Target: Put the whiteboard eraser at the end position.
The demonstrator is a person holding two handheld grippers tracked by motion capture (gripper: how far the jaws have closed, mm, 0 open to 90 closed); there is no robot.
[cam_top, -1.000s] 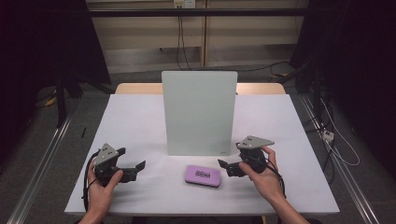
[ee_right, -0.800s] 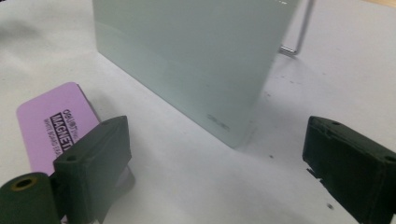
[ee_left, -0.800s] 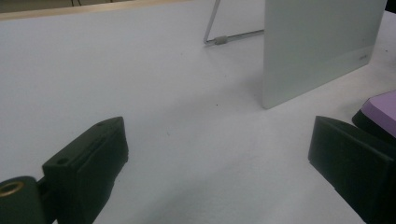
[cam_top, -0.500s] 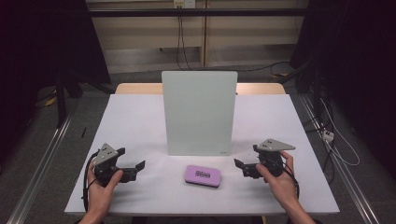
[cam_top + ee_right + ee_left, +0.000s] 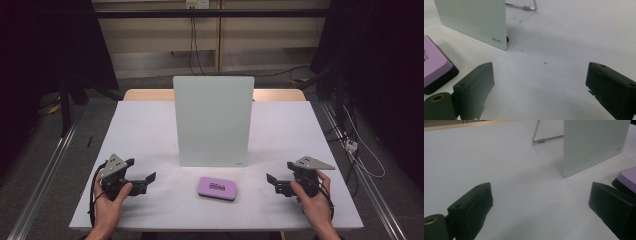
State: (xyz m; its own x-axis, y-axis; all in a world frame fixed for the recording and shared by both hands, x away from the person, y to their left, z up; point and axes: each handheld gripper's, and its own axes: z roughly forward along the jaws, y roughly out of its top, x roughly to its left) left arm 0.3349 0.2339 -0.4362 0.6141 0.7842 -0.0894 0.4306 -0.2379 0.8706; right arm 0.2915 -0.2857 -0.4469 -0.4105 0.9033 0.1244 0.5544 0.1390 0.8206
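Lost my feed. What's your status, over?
Left gripper and right gripper open, empty. Purple eraser flat between them, untouched. Whiteboard upright behind; nothing blocking.

Right gripper (image 5: 540,85): two black jaws rising from the bottom edge, spread wide apart, nothing between them but bare white table (image 5: 574,37). Purple eraser (image 5: 434,63) on a black base, at the left edge, lying flat on the table just beside the left-hand jaw. Pale upright board (image 5: 474,20), upper left, its lower corner bearing a small printed mark. Thin wire stand (image 5: 524,7) behind the board, top centre. A few dark specks on the table near the board's corner.
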